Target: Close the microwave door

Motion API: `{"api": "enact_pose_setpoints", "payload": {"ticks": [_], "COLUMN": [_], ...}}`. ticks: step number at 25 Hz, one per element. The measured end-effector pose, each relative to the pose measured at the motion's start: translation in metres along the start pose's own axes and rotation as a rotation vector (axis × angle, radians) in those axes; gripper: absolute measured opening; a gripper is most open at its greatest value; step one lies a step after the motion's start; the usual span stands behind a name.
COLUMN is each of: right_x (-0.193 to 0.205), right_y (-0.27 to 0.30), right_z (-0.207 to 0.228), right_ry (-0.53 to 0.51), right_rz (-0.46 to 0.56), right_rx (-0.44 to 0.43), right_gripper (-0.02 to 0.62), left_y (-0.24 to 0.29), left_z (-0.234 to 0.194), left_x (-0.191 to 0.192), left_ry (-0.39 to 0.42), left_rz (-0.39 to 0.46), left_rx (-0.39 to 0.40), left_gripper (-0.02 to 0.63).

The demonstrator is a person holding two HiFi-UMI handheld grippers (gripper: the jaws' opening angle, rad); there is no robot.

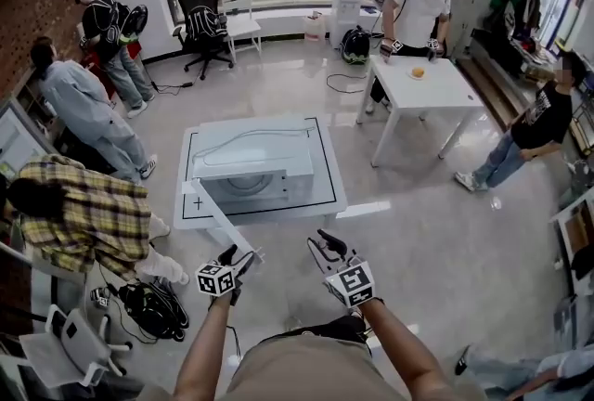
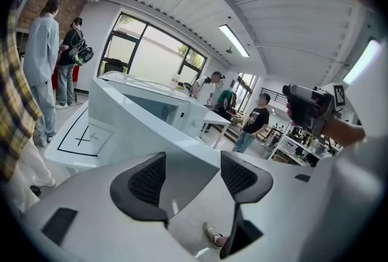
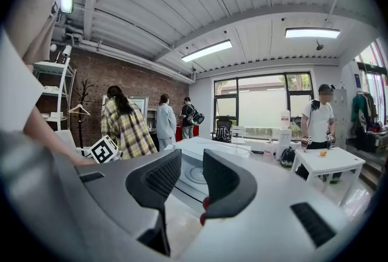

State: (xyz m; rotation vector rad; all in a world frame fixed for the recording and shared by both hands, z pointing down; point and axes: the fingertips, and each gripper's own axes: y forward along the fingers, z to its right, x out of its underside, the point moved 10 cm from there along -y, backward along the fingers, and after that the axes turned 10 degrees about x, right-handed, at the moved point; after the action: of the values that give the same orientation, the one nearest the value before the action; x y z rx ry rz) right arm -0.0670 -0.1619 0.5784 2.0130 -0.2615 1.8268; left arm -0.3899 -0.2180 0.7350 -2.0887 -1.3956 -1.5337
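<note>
The white microwave point(image 1: 249, 169) sits on a low white table point(image 1: 327, 193) in front of me. Its door point(image 1: 215, 219) is swung open toward me and to the left. My left gripper point(image 1: 243, 261) is open, right at the door's free end. In the left gripper view the door point(image 2: 136, 124) fills the space ahead of the left gripper point(image 2: 194, 181) and reaches in between the jaws; I cannot tell if they touch it. My right gripper point(image 1: 327, 249) hangs open over the floor to the right of the door, holding nothing. From the right gripper point(image 3: 189, 181) I see the microwave point(image 3: 209, 148) with its cavity facing me.
A person in a plaid shirt point(image 1: 85, 215) crouches close on the left, by a bag and cables point(image 1: 153, 309) on the floor. A white table point(image 1: 429, 88) stands at the back right with people near it. More people stand at the far left.
</note>
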Motion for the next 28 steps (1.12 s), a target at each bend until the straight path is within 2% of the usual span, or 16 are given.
{"api": "enact_pose_setpoints", "payload": {"ticks": [8, 19, 28], "right_x": [-0.003, -0.016, -0.014], "right_y": [0.002, 0.015, 0.025], "right_z": [0.057, 0.131, 0.160], "right_ry": [0.006, -0.015, 0.003], "right_rz": [-0.004, 0.003, 0.001], "right_rx": [0.029, 0.033, 0.027], "right_gripper": [0.115, 0.115, 0.115], "left_y": [0.056, 0.131, 0.182], "left_z": [0.006, 0.005, -0.004], "left_x": [-0.028, -0.063, -0.091], "left_ry": [0.015, 0.018, 0.094], "left_rz": [-0.017, -0.013, -0.072], "left_rx": [0.014, -0.012, -0.014], "left_gripper": [0.282, 0.281, 0.281]}}
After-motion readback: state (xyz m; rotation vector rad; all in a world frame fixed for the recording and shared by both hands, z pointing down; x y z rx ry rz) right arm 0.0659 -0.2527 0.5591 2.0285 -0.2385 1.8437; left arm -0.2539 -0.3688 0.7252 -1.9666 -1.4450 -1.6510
